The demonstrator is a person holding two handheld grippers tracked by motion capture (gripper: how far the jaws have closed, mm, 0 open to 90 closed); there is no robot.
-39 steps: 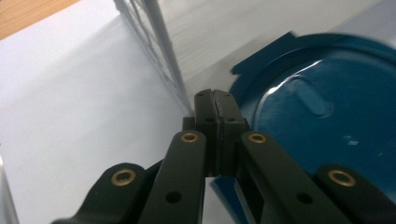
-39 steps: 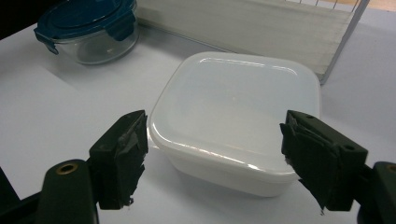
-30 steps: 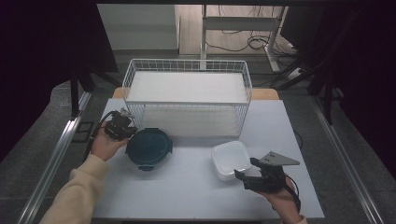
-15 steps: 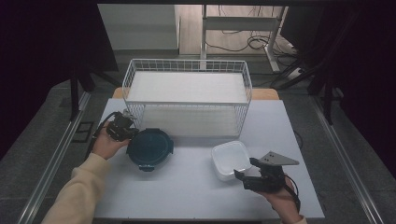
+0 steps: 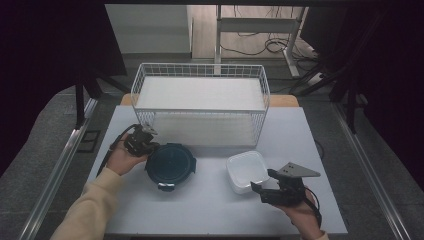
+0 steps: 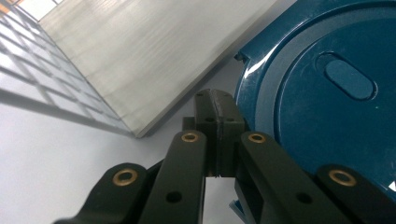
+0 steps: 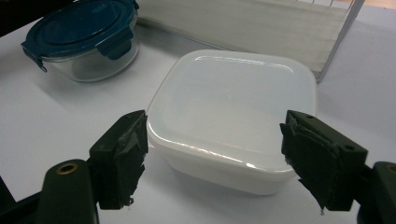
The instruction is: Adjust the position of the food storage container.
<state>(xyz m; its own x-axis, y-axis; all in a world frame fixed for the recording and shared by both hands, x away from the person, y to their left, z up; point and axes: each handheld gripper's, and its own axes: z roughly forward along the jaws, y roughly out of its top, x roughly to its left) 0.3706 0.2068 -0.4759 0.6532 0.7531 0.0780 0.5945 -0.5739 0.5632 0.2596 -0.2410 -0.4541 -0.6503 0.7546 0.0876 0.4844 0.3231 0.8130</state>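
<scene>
The left tongs were closed on nothing, touching the left rim of the blue-lidded bowl. The right tongs gaped wide, jaws flanking the white box on the bench.

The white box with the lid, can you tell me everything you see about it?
The white box is square with rounded corners, and looks like smooth, milky plastic. A matching white lid sits shut on top, its edge hanging slightly over the base. It stands flat on the pale table, right of the round blue-lidded glass bowl and in front of the wire basket. The right gripper has its jaws open on either side, not yet touching it.
</scene>
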